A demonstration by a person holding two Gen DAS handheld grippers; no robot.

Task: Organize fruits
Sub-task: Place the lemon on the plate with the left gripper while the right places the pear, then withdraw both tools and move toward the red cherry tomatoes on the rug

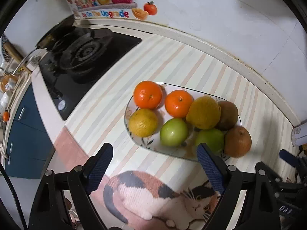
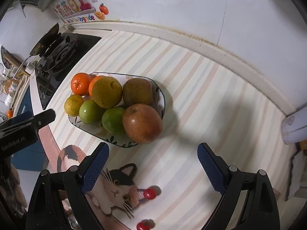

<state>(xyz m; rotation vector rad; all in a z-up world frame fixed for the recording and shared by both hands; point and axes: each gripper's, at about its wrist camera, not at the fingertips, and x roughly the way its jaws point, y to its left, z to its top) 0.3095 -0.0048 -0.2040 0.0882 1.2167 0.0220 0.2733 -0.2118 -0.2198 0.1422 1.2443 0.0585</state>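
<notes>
A patterned plate (image 1: 143, 143) (image 2: 160, 95) on the striped mat holds several fruits: two tangerines (image 1: 147, 94) (image 2: 80, 83), two yellow-green citrus (image 1: 143, 122) (image 2: 106, 92), two green apples (image 1: 173, 131) (image 2: 113, 120), a kiwi (image 1: 228, 115) (image 2: 137, 91) and a reddish-brown apple (image 1: 237, 141) (image 2: 142, 122). My left gripper (image 1: 155, 149) is open and empty just in front of the plate's near edge. My right gripper (image 2: 153, 149) is open and empty, in front of the plate and to its right. The left gripper's finger shows at the left of the right wrist view (image 2: 41, 117).
A black gas stove (image 1: 82, 55) (image 2: 61, 53) lies to the left of the mat. A tiled wall with stickers (image 1: 107, 2) runs behind. A white object (image 2: 295, 126) sits at the far right. The mat has a cat picture (image 1: 159, 195) (image 2: 115, 187).
</notes>
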